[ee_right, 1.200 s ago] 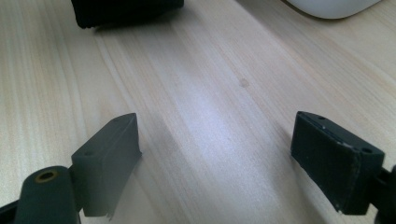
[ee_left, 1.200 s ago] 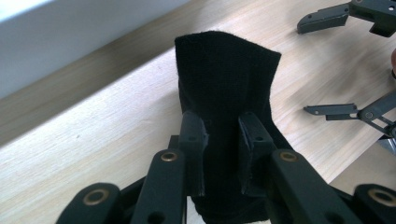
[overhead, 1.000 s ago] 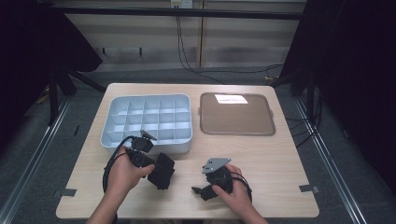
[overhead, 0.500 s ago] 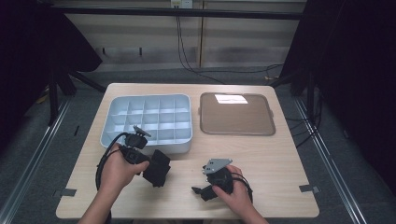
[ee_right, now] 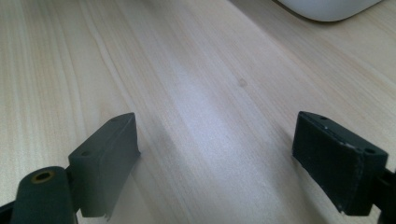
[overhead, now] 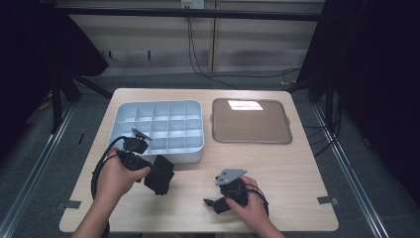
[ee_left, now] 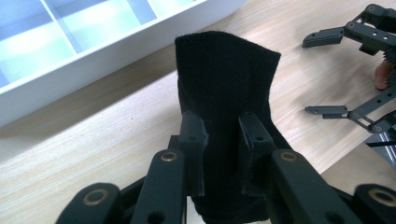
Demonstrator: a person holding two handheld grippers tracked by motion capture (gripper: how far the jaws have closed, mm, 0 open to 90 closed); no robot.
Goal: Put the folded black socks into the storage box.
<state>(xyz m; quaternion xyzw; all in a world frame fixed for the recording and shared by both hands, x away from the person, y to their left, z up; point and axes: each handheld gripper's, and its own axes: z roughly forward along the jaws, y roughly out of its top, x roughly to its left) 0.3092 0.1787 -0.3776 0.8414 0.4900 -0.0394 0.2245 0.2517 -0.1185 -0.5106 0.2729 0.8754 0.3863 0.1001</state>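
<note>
1. Lower left of the high view: the person's left hand [overhead: 116,173] carries the left gripper [overhead: 148,171], whose jaws are clamped on a black folded cloth [overhead: 160,174]. The cloth hangs just in front of the near wall of the white compartment tray [overhead: 195,154], low over the table [overhead: 297,168].
2. In the left gripper view, the cloth [ee_left: 224,88] stands up between the two pads [ee_left: 192,140], which press on it from both sides, near the centre of the frame. The tray [ee_left: 93,42] fills the upper left.
3. Centre of the high view, above and right of the cloth: a brown flat tray [overhead: 251,121] lies beside the white one, apart from it.
4. Lower centre-right of the high view: the right hand [overhead: 250,208] rests the right gripper [overhead: 212,203] low on the table, pointing toward the frame's left.
5. In the right gripper view, its jaws stand wide apart with nothing between them, bare wood [ee_right: 196,93] ahead.
</note>
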